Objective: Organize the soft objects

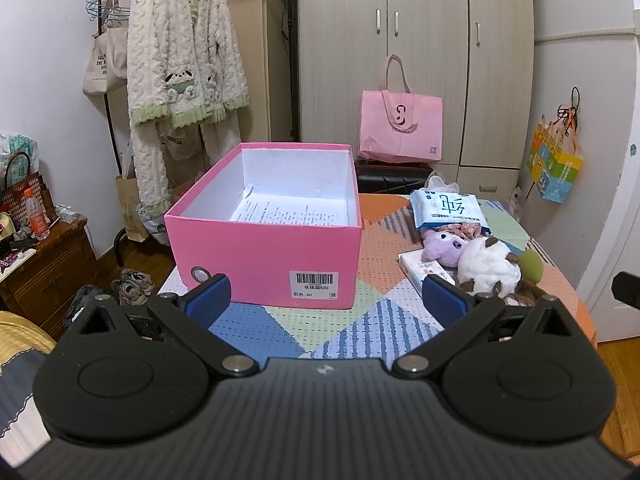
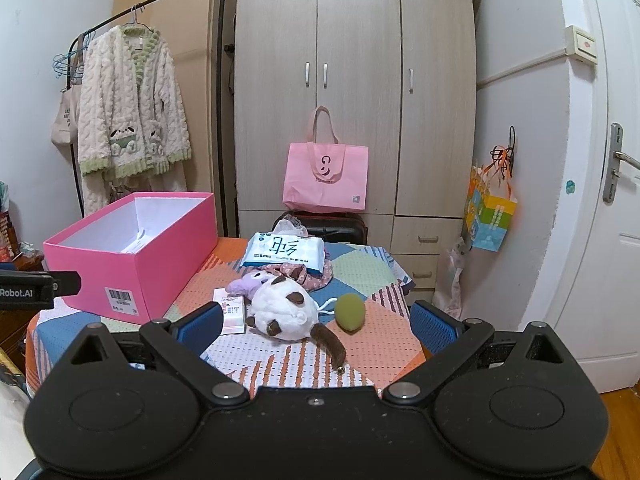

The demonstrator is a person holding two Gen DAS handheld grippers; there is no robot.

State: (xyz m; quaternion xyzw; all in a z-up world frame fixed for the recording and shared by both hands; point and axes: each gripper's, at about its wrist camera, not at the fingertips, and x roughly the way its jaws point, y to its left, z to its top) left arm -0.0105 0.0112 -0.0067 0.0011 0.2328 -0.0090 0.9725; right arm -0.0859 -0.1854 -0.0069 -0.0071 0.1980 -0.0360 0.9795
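An open pink box (image 1: 264, 252) with white paper inside stands on the patterned table (image 1: 352, 328); it also shows in the right wrist view (image 2: 132, 264) at the left. Right of it lie a white and brown plush toy (image 2: 286, 312), a purple plush (image 2: 252, 282), a green sponge (image 2: 350, 312), a floral cloth (image 2: 308, 274) and a tissue pack (image 2: 282, 254). The white plush (image 1: 488, 266) and purple plush (image 1: 440, 246) also show in the left wrist view. My left gripper (image 1: 326, 302) is open and empty before the box. My right gripper (image 2: 316, 326) is open and empty before the white plush.
A small white card box (image 2: 232, 312) lies beside the plush toys. Behind the table stand a wardrobe (image 2: 356, 92) and a pink tote bag (image 2: 326, 174) on a dark suitcase. A clothes rack with a fluffy robe (image 2: 130, 112) stands at the left, a white door (image 2: 600, 200) at the right.
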